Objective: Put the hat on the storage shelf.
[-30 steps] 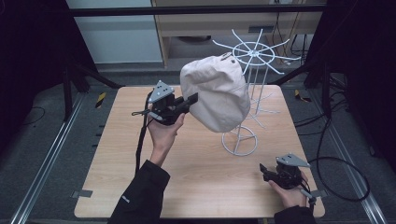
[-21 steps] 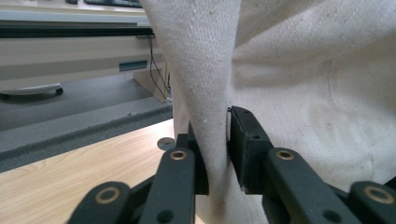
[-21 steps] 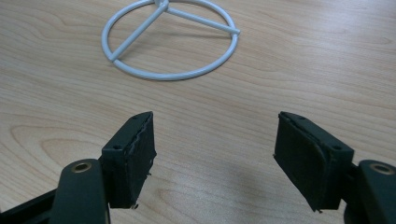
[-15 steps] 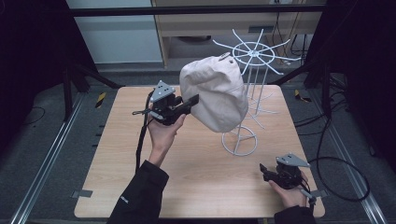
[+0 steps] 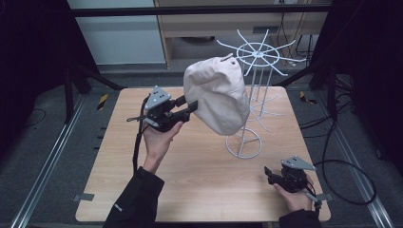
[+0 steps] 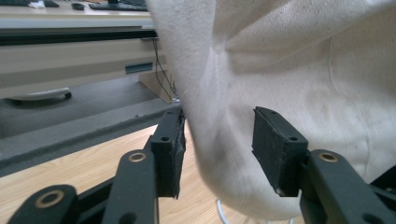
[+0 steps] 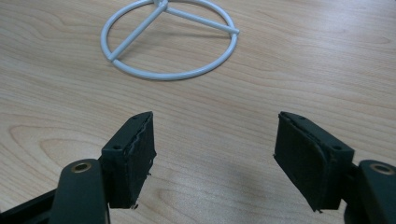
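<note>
The cap [image 5: 217,97] hangs on the wire stand [image 5: 256,90], which stands on the table [image 5: 199,180].

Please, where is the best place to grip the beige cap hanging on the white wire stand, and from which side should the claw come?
Probably the cap's loose lower edge on the person's left, approached level from that side, where the left claw, just opening, has the fabric between its pads. The wire stand crowds the other side.

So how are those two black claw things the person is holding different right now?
The left gripper is raised at the cream cap hanging on the white wire stand; its jaws have just been opening, with the cap's cloth loose between them. The right gripper rests low near the table edge, jaws open over bare wood. Both are black, hand-held and two-jawed.
</note>
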Demonstrator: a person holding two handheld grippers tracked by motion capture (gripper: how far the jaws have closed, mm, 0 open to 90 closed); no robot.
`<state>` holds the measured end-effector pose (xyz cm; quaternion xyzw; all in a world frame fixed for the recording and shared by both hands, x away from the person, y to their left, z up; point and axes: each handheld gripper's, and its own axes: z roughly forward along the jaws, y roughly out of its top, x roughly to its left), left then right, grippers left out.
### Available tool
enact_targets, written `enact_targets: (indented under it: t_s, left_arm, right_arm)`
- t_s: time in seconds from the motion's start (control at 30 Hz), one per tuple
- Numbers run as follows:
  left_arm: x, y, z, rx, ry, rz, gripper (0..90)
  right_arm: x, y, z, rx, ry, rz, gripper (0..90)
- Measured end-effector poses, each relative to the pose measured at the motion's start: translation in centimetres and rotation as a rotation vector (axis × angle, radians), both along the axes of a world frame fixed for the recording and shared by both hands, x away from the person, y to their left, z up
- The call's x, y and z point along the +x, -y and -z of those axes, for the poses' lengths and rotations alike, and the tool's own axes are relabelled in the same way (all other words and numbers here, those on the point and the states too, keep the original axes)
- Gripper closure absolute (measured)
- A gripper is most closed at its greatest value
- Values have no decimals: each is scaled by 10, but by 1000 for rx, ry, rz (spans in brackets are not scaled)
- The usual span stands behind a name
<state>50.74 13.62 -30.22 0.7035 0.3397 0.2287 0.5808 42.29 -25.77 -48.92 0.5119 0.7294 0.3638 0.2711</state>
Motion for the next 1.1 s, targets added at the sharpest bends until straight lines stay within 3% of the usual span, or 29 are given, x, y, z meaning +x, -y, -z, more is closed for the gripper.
enact_targets:
  t_s: [0.4,0.7,0.83,1.1]
  left_arm:
    - [-20,-25,11,23,3,-7,477]
    - [-33,-54,41,56,-30,-44,421]
    - [-32,-69,56,47,-62,-71,395]
    - [-39,-98,86,104,-109,-127,350]
  right_arm:
    - [0,0,0,4,-1,4,283]
    - [0,-1,1,9,2,8,244]
    - [0,-1,1,15,-2,7,229]
    - [0,1,2,16,-2,14,215]
